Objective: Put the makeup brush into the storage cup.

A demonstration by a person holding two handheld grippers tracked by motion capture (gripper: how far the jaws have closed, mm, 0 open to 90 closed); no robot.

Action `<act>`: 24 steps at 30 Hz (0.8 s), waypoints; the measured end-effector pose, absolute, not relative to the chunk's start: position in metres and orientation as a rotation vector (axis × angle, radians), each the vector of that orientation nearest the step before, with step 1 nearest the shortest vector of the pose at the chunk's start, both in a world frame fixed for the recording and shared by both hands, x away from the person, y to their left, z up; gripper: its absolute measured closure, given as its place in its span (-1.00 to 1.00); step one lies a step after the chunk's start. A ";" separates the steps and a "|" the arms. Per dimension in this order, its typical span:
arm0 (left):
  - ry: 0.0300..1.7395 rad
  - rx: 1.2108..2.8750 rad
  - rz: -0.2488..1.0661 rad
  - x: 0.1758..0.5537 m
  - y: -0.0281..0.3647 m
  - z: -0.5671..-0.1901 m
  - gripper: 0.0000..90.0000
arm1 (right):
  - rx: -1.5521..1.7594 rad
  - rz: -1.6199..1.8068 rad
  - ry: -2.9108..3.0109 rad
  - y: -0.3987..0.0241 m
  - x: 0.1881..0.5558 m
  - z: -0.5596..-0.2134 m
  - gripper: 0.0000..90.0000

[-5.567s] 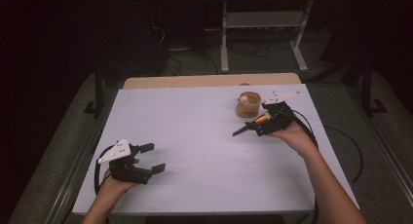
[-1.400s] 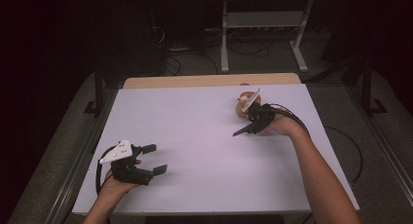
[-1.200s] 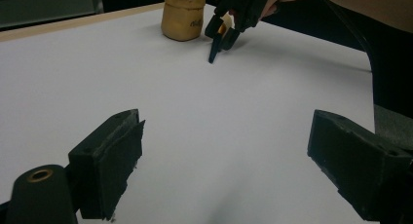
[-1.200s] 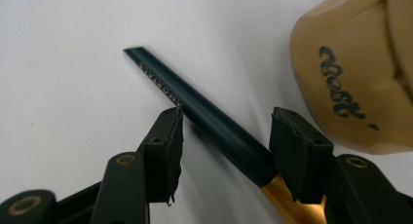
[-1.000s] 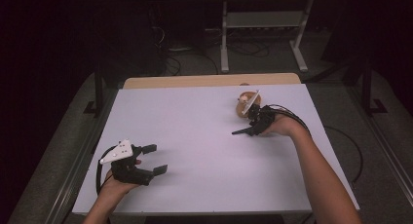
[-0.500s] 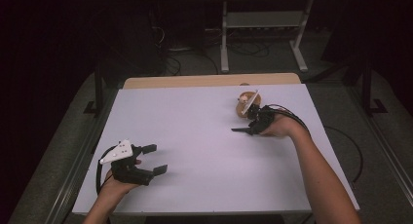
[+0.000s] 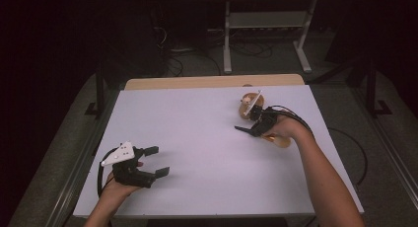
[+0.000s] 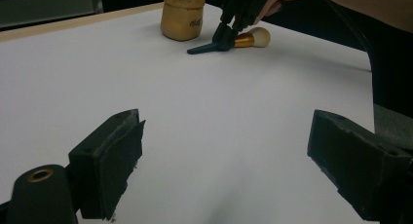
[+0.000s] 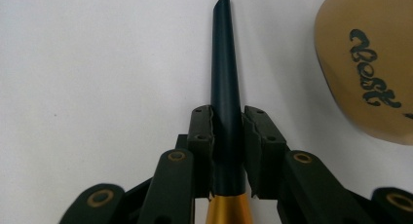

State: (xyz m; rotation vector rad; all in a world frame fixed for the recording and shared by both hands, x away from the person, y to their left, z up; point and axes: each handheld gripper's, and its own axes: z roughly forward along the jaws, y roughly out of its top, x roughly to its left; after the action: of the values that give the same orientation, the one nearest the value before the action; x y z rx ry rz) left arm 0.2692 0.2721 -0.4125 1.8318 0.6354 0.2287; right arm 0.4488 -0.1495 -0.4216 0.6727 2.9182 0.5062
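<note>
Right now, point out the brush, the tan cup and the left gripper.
brush (image 9: 227, 83), right gripper view, on its dark handle.
tan cup (image 8: 182, 20), left gripper view, on its side wall.
left gripper (image 7: 156, 161), high view, midway between its open jaws.

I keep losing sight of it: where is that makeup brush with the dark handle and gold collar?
The makeup brush lies at the table's far right, clamped in the right gripper, beside the tan jar.

Table (image 7: 197, 123) mid wide open btw the hands, free passage across. Far-right crowded: cup (image 7: 248, 102) just behind right gripper (image 7: 257, 129) w/ brush (image 7: 276, 139); left gripper (image 7: 153, 161) blocks near-left corner.
</note>
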 end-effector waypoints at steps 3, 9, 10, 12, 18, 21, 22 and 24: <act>0.637 1.831 0.228 0.269 0.272 -0.413 -0.72 | 0.676 0.515 2.920 -0.150 0.449 -0.422 0.62; 0.636 1.832 0.227 0.269 0.272 -0.413 -0.72 | 0.690 0.506 2.923 -0.154 0.450 -0.422 0.52; 0.636 1.832 0.227 0.269 0.272 -0.413 -0.72 | 0.693 0.508 2.926 -0.155 0.450 -0.421 0.50; 0.635 1.837 0.227 0.269 0.272 -0.413 -0.72 | 0.699 0.510 2.927 -0.159 0.450 -0.420 0.49; 0.634 1.837 0.226 0.270 0.271 -0.413 -0.72 | 0.717 0.505 2.942 -0.169 0.449 -0.414 0.39; 0.632 1.839 0.227 0.269 0.271 -0.413 -0.72 | 0.722 0.498 2.948 -0.173 0.448 -0.413 0.38; 0.633 1.838 0.226 0.269 0.271 -0.413 -0.72 | 0.723 0.496 2.949 -0.175 0.447 -0.412 0.37; 0.632 1.839 0.226 0.269 0.271 -0.413 -0.72 | 0.728 0.488 2.953 -0.177 0.447 -0.411 0.35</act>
State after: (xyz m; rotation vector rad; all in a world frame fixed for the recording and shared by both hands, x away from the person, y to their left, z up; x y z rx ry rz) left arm 0.2695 0.2713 -0.4128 1.8390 0.6322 0.2262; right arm 0.4468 -0.1770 -0.4113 0.7280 2.9531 0.4875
